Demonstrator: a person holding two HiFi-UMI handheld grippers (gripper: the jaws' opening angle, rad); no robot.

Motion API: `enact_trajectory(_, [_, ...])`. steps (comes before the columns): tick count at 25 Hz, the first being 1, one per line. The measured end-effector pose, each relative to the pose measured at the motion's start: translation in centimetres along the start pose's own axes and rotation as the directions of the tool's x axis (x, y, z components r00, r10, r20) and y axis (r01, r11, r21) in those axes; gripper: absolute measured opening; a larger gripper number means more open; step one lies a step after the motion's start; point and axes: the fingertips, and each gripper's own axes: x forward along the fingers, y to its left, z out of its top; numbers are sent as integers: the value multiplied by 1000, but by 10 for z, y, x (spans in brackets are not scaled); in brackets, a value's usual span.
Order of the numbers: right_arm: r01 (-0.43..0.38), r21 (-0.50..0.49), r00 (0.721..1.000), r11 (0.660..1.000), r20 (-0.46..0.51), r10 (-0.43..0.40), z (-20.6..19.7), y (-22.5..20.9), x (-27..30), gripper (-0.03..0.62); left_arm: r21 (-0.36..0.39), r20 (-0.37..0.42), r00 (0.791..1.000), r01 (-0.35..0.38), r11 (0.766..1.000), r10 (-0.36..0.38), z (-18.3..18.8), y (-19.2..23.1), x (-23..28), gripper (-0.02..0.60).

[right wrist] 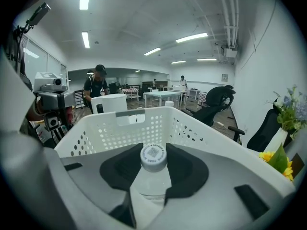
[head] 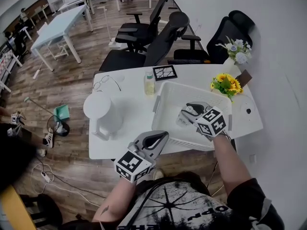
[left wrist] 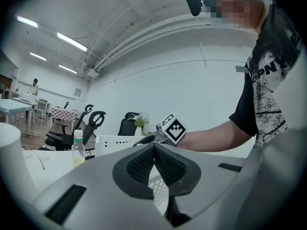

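**Clear plastic bottle clamped inside the white basket**

Clear plastic with a white cap, the bottle [right wrist: 153, 158] stands upright between the pads of the right gripper [head: 188, 113], which are closed against its neck from both sides. It is inside the white perforated basket [head: 162, 104], toward the near right corner. From the head view the gripper covers it, so whether its base touches the basket floor is hard to say.

The basket sits on the right half of the white table [head: 134, 116], reaching the near edge.

The left gripper [head: 161, 137] hangs just off the table's near edge, beside the basket's near left corner. Its pads are pressed together with nothing between them.

A white cylindrical jug [head: 102, 110] stands near the left edge. A small bottle of yellowish liquid [head: 149, 83] stands toward the far edge, just beyond the basket. Sunflowers [head: 226, 84] lie toward the far right corner.
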Motion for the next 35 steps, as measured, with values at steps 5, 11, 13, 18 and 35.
enact_trajectory(5, [9,7,998,1000,55,-9,21,0,-17,161,15,12,1000,22,1000,-22,7,-5,4,11])
enact_trajectory(11, [34,-8,991,999,131,-33,54,1,-47,161,36,23,997,68,997,-69,14,-17,12,11])
enact_trajectory(13, [41,-4,986,999,163,-40,66,1,-59,161,43,25,996,85,995,-86,17,-21,15,11])
enact_trajectory(18, [71,-4,970,997,235,-68,94,-3,-90,161,58,27,991,128,990,-130,22,-30,26,11])
enact_trajectory(35, [184,54,905,981,380,-190,122,-27,-218,161,88,8,947,319,944,-321,28,-101,83,11])
